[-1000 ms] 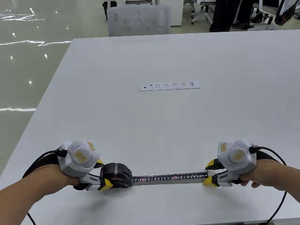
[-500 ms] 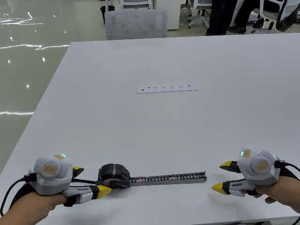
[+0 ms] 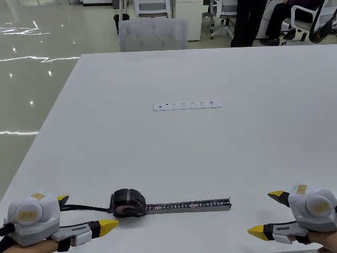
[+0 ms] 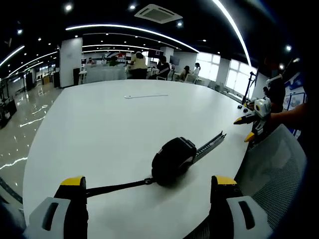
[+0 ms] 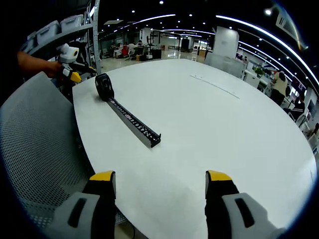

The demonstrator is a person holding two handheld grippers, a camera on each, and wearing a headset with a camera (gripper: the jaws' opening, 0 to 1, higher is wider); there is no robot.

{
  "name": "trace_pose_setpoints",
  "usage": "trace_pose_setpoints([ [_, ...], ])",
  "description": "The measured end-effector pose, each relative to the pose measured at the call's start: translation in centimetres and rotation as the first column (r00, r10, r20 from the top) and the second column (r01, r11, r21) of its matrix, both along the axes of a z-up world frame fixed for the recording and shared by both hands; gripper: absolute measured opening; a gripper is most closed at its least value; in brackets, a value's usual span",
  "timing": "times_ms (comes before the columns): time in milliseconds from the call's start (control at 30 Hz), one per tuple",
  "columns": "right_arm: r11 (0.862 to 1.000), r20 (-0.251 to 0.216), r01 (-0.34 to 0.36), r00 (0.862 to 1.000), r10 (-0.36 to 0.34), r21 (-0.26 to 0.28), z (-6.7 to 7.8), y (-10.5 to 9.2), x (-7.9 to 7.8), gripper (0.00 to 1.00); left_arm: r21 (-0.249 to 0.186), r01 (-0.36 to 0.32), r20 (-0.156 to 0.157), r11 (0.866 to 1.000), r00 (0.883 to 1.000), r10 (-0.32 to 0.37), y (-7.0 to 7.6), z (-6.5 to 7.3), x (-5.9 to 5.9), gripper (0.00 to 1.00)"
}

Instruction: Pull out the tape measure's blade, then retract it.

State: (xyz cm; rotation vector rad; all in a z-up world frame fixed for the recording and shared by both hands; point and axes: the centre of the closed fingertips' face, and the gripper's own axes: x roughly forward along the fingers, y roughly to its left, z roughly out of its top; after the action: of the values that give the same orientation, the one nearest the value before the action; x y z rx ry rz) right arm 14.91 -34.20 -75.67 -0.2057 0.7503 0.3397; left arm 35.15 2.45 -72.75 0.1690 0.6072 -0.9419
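The left gripper is wide open and holds nothing. A black strap runs between its jaws, perhaps brushing one, to the tape measure just ahead of the tips. From there the blade lies drawn out flat on the table. Its end points toward the right gripper, which is equally wide open and empty, near but apart. A power strip lies well beyond both.

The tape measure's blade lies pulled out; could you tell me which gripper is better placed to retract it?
Likely the left gripper: its open jaws face the tape measure case, close by. The right gripper sits open, apart from the blade.
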Motion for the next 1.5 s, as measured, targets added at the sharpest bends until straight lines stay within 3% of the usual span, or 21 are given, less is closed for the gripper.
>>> trace_pose_setpoints([
  [167,0.999,0.028,0.031,0.999,-0.032,0.021,1.1,0.0,-0.9,0.79,0.003,0.023,0.007,1.000,1.000,-0.023,0.0,0.2,-0.6,1.00],
  [267,0.999,0.050,0.037,0.998,-0.038,0.018,2.1,0.2,-1.0,0.83,-0.032,0.048,0.058,0.998,0.997,-0.046,-0.4,1.2,-0.9,1.00],
  [333,0.999,0.051,0.041,0.998,-0.042,0.028,2.4,0.3,-1.2,0.85,-0.091,0.071,0.032,0.993,0.997,-0.068,-1.0,1.9,-1.7,1.00],
  [433,0.999,0.051,0.041,0.998,-0.042,0.020,2.5,0.4,-1.6,0.90,-0.040,0.098,0.021,0.994,0.995,-0.097,-0.8,1.1,-2.2,1.00],
  [467,0.999,0.046,0.044,0.998,-0.045,0.022,2.5,0.3,-1.8,0.91,-0.003,0.097,-0.025,0.995,0.995,-0.097,-0.4,0.2,-2.6,1.00],
  [500,0.999,0.043,0.045,0.998,-0.046,0.028,2.5,0.3,-2.0,0.92,-0.017,0.097,-0.035,0.995,0.995,-0.098,-0.5,0.1,-2.7,1.00],
  [533,0.998,0.042,0.054,0.998,-0.055,0.035,2.7,0.3,-2.1,0.92,-0.041,0.094,-0.030,0.995,0.995,-0.095,-0.5,0.4,-2.6,1.00],
  [667,0.996,0.059,0.080,0.995,-0.082,0.042,3.7,-0.1,-2.1,0.94,-0.068,0.065,-0.024,0.996,0.997,-0.067,-0.2,1.0,-2.3,1.00],
  [767,0.994,0.064,0.092,0.993,-0.095,0.050,3.6,-0.3,-2.1,0.94,-0.046,0.083,0.016,0.995,0.996,-0.082,-0.2,1.5,-2.3,1.00],
  [1033,0.996,0.074,0.085,0.993,-0.087,0.027,3.3,-0.5,-2.1,0.94,-0.045,0.087,0.031,0.995,0.996,-0.085,-0.5,2.3,-2.9,1.00],
  [1233,0.996,0.087,0.087,0.992,-0.090,0.033,3.6,-0.5,-2.1,0.94,-0.049,0.085,0.019,0.995,0.996,-0.084,-0.6,2.2,-3.5,1.00],
  [1500,0.996,0.079,0.085,0.993,-0.087,0.035,3.5,-0.6,-2.7,0.92,-0.042,0.070,0.006,0.997,0.998,-0.070,-0.3,1.9,-3.3,1.00],
])
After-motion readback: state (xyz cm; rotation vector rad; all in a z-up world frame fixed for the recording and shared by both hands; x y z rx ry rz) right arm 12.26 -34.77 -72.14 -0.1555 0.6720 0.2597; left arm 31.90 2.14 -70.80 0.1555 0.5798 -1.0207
